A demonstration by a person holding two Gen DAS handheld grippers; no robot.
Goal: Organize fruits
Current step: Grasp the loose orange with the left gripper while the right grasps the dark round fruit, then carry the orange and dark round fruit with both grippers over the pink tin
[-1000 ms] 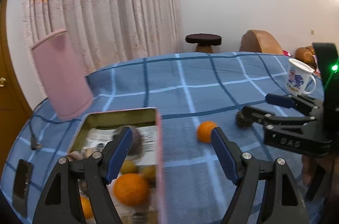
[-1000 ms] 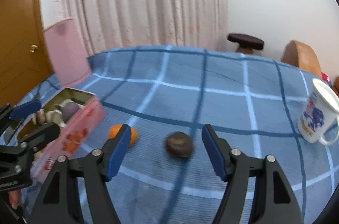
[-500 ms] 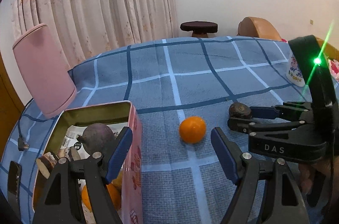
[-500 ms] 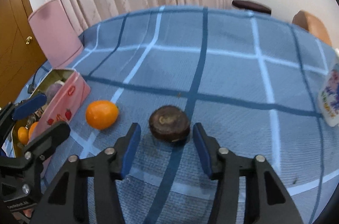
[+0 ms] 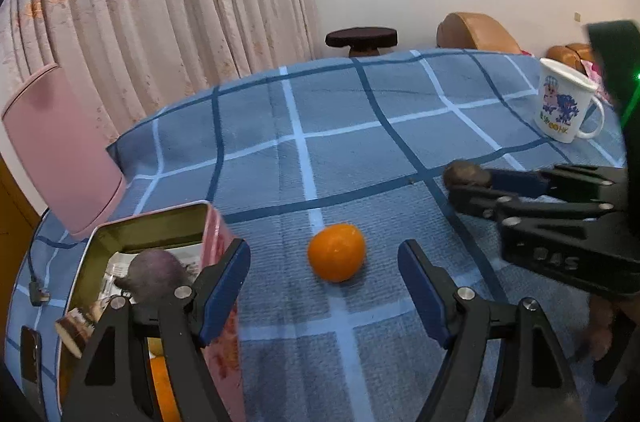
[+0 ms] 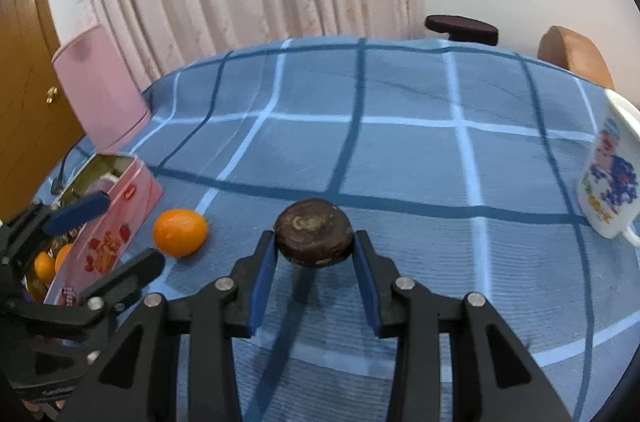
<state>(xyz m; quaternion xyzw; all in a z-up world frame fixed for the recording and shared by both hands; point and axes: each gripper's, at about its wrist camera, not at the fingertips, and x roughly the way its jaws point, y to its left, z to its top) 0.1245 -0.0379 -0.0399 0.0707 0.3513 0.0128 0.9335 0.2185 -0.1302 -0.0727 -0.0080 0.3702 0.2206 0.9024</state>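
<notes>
**Right gripper clamped on brown fruit; left gripper spread at the orange**

Blue checked cloth (image 5: 344,126) covers the table, with a pleated pale curtain (image 5: 160,2) and a white wall behind it.

1. Right gripper (image 6: 314,254): both blue pads press against the sides of a dark brown, flattened round fruit (image 6: 314,238). The fruit is pinched at the fingertips, near the middle of the table; whether it rests on the cloth or is just clear of it cannot be told.
2. Left gripper (image 5: 324,286): fingers spread wide, holding nothing. A loose orange (image 5: 337,258) lies on the cloth just ahead of the gap between the fingertips.
3. Pink tin (image 5: 216,234): stands open near the table's left edge, just left of the orange and apart from it. Inside are a dark purple fruit (image 5: 154,270) and further orange fruit, partly hidden by the left finger.
4. Pink upright container (image 5: 60,150): stands at the far left edge, behind the tin.
5. White printed mug (image 5: 562,102): stands near the right edge, well apart from the fruit.
</notes>
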